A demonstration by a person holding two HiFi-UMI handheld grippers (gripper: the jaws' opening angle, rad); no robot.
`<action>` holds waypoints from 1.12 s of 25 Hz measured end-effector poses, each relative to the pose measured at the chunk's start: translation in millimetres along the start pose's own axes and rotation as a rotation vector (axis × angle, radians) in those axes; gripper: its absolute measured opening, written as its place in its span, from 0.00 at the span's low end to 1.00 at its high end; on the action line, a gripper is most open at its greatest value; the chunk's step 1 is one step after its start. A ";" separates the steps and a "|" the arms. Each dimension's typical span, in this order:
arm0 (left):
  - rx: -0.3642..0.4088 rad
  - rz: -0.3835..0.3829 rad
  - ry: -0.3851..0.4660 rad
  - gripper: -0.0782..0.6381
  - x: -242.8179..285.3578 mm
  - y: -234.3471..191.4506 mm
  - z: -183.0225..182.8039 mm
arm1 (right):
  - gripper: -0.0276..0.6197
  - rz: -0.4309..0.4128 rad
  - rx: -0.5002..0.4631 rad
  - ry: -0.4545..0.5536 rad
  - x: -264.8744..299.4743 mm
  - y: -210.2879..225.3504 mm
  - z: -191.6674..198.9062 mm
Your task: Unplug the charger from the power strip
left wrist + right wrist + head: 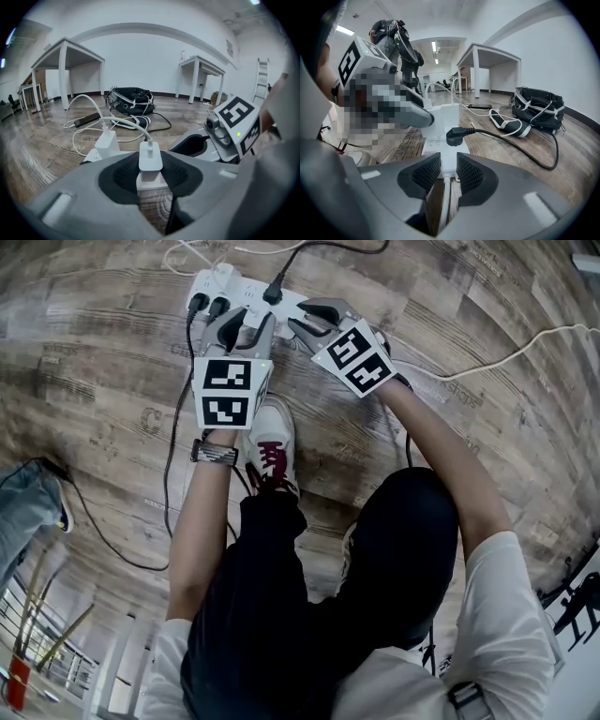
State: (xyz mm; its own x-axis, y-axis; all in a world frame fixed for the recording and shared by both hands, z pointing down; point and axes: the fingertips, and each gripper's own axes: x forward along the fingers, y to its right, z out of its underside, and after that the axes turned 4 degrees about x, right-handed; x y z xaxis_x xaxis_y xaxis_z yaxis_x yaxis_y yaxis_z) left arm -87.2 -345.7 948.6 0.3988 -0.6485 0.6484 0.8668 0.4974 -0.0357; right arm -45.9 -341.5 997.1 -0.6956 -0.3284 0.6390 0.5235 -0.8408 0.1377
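My left gripper (150,174) is pinching the small white cube-shaped charger (151,158); its dark ribbed pads press on both sides of the block, and the thin white cable rises from the top and curves away to the left. The charger sits upright in the long white plastic power strip (440,123) on the grey-brown wood-plank floor (450,343), directly in front of me. My right gripper (444,165) is clamped across the near end of that strip, where its white cord comes out between the pads; just beyond them a black round plug with a thick black cable (457,136) is seated in a socket. A second, larger white charger (107,143) stands just left of the gripped one; a black bag (131,101) lies far behind.
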 end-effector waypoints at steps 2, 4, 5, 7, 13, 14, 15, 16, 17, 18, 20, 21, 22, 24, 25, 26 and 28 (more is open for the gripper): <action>-0.036 0.016 0.012 0.30 -0.8 -1.1 -3.9 | 0.21 0.001 0.001 0.002 -0.5 0.3 -0.2; -0.111 0.035 0.026 0.30 -1.4 -4.6 -3.4 | 0.21 0.002 0.002 0.002 -0.5 0.2 -0.5; -0.157 0.050 0.033 0.30 -1.7 -5.6 -1.7 | 0.21 0.002 0.002 0.002 -0.4 0.1 -0.5; -0.262 0.092 0.054 0.31 -1.9 -6.3 2.1 | 0.21 0.001 0.001 0.001 -0.2 0.0 -0.2; -0.540 0.266 0.118 0.31 -0.9 0.9 5.6 | 0.21 0.001 0.000 0.002 -0.5 0.2 0.5; -0.551 0.285 0.109 0.31 0.5 3.1 7.6 | 0.21 0.001 0.000 0.002 -0.5 0.0 0.4; -0.551 0.296 0.097 0.31 1.9 4.7 10.3 | 0.21 0.001 0.000 0.003 -0.4 -0.2 0.3; -0.547 0.303 0.087 0.31 3.1 5.5 12.9 | 0.21 0.001 0.000 0.003 -0.3 -0.4 0.1; -0.546 0.309 0.084 0.31 3.6 5.4 14.7 | 0.21 0.002 -0.001 0.003 -0.2 -0.4 0.0; -0.551 0.315 0.087 0.31 3.8 4.7 15.7 | 0.21 0.002 -0.004 0.004 -0.1 -0.5 0.0; -0.565 0.320 0.103 0.31 3.9 1.6 16.3 | 0.21 0.004 -0.010 0.006 0.0 -0.6 0.0; -0.562 0.312 0.111 0.31 4.2 -1.3 16.8 | 0.21 0.005 -0.012 0.007 -0.2 -0.6 -0.2; -0.553 0.293 0.113 0.31 4.8 -5.0 18.6 | 0.21 0.006 -0.013 0.009 -0.5 -0.4 -0.4; -0.538 0.259 0.100 0.34 6.0 -11.5 25.9 | 0.21 0.008 -0.014 0.011 -0.8 -0.4 -0.7; -0.541 0.253 0.093 0.35 6.2 -13.4 29.5 | 0.21 0.008 -0.015 0.013 -0.8 -0.4 -0.7; -0.546 0.250 0.090 0.35 6.2 -14.7 31.9 | 0.21 0.008 -0.015 0.014 -0.8 -0.3 -0.7; -0.553 0.238 0.091 0.36 5.8 -17.4 33.9 | 0.21 0.008 -0.015 0.016 -1.1 -0.2 -0.9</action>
State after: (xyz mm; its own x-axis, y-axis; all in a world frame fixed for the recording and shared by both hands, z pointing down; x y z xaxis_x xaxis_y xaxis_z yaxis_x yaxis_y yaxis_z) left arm -110.1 -338.6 978.7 0.6034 -0.6153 0.5072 0.7680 0.2774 -0.5772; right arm -45.7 -341.3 995.7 -0.6988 -0.3420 0.6283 0.5219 -0.8444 0.1208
